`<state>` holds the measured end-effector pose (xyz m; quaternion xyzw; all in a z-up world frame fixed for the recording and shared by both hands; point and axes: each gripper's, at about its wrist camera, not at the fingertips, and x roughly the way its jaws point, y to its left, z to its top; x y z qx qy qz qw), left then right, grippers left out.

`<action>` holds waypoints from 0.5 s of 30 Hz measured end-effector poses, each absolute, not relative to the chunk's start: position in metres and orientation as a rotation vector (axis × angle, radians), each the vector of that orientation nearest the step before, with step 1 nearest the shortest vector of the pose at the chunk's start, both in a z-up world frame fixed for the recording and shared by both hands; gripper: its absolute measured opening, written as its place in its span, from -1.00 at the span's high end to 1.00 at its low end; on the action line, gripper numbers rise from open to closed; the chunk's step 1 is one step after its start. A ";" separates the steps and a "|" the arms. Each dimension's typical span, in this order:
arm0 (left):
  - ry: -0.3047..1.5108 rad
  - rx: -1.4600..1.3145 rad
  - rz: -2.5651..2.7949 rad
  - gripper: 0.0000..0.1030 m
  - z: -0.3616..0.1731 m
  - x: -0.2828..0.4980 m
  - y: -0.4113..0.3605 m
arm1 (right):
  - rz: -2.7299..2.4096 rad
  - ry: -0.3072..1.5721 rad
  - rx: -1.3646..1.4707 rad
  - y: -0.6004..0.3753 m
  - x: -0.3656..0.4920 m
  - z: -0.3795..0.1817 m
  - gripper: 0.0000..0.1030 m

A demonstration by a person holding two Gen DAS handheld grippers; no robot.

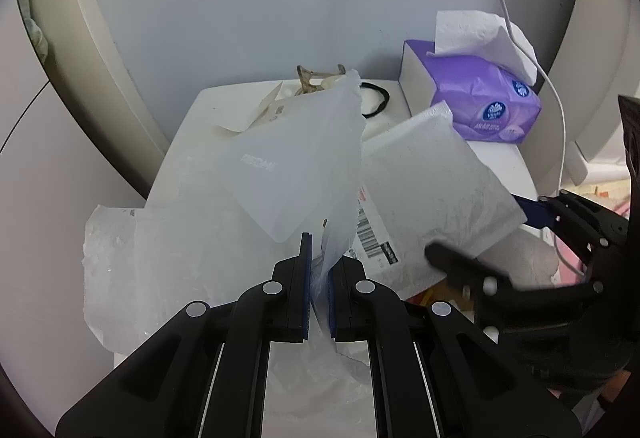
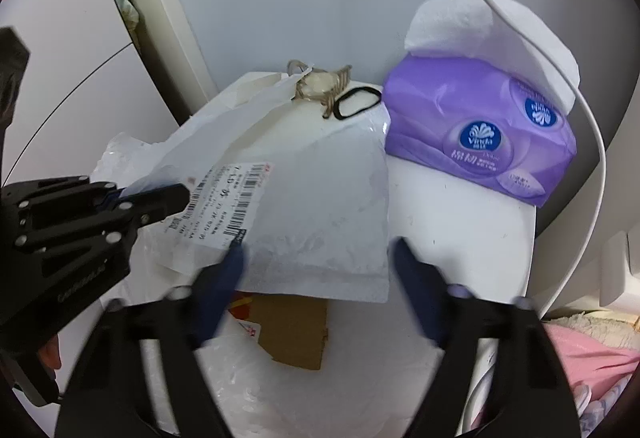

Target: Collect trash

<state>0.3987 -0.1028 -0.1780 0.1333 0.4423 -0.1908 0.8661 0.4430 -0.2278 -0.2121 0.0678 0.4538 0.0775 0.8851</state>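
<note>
Trash here is a heap of white packaging on a small white bench (image 2: 460,222) set against a pale grey wall. Translucent plastic bag (image 1: 288,166) stands up from the pile, its lower edge pinched between the blue-padded jaws of the left gripper (image 1: 319,290), which are clenched on the film. Just beside it to the right, a white padded mailer (image 2: 320,206) with a barcoded shipping label (image 2: 224,202) is tilted up off the surface. The right gripper (image 2: 318,270) has its jaws spread wide and released, one fingertip at the label corner and the other past the mailer's right edge; whether either pad touches the mailer cannot be told, as both are blurred. Under the mailer lies a piece of brown cardboard (image 2: 292,330) on more crinkled clear plastic wrap (image 1: 120,266). At the back of the bench sit a brownish hair claw clip (image 2: 320,86) and, just beside it, a black hair tie (image 2: 358,101). A purple pack of tissues (image 2: 480,134) rests on the bench's right rear corner with a white tissue (image 2: 460,22) sticking up from it. A white cable (image 2: 560,70) hangs down across the tissue and curves along the right side. Pink fabric (image 2: 592,358) shows at the lower right.
</note>
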 end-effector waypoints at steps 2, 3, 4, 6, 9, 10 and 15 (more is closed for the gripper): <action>0.930 0.275 -0.399 0.90 -0.180 0.398 -0.101 | 0.160 0.944 0.150 -0.229 0.444 -0.213 -0.06; 0.931 0.275 -0.397 0.90 -0.181 0.398 -0.101 | 0.158 0.943 0.147 -0.229 0.444 -0.214 -0.01; 0.932 0.273 -0.398 0.90 -0.182 0.398 -0.099 | 0.155 0.940 0.145 -0.230 0.443 -0.214 0.06; 0.933 0.271 -0.397 0.90 -0.182 0.397 -0.098 | 0.154 0.937 0.147 -0.231 0.442 -0.214 0.13; 0.934 0.268 -0.398 0.90 -0.183 0.397 -0.097 | 0.157 0.934 0.149 -0.232 0.440 -0.214 0.30; 0.933 0.268 -0.398 0.90 -0.183 0.397 -0.097 | 0.164 0.933 0.153 -0.233 0.439 -0.213 0.54; 0.929 0.265 -0.399 0.90 -0.178 0.391 -0.099 | 0.173 0.916 0.172 -0.240 0.430 -0.204 0.75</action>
